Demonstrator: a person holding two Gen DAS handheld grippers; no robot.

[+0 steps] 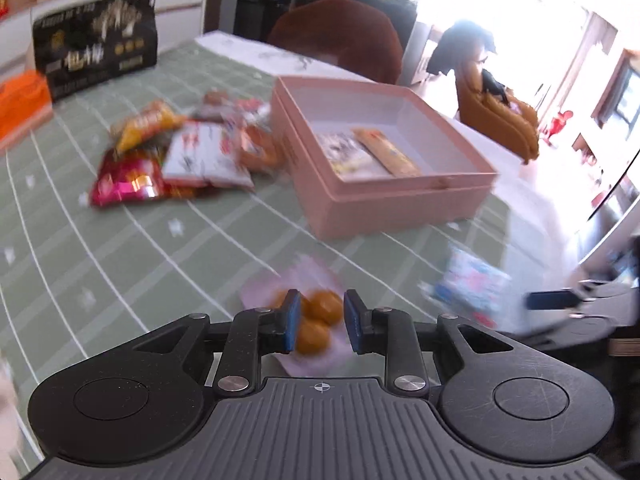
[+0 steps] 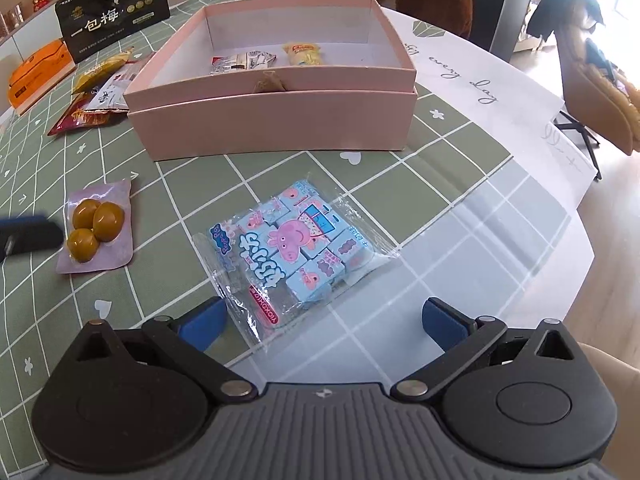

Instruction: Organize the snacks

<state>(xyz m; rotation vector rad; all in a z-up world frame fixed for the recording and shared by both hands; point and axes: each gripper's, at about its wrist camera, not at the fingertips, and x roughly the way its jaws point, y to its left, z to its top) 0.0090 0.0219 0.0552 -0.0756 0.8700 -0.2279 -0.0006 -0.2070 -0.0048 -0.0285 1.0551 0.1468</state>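
Observation:
A lilac pouch (image 1: 316, 320) with three brown balls lies flat on the green checked tablecloth. My left gripper (image 1: 322, 320) hovers over it, jaws narrowly apart and not pressing it; one of its fingertips (image 2: 28, 236) shows just left of the pouch (image 2: 96, 228). A clear pack of blue cartoon-pig sweets (image 2: 292, 244) lies on the cloth just ahead of my right gripper (image 2: 324, 320), whose jaws stand wide apart and touch nothing. Behind stands an open pink box (image 2: 272, 124) holding two packets, a striped one (image 2: 244, 62) and a yellow one (image 2: 304, 54).
A pile of snack bags (image 1: 180, 152) lies left of the box. A black bag (image 2: 112, 8) stands upright and an orange carton (image 2: 36, 72) lies at the back left. The table's rounded edge (image 2: 576, 208) runs along the right, with a brown chair (image 1: 340, 40) behind the box.

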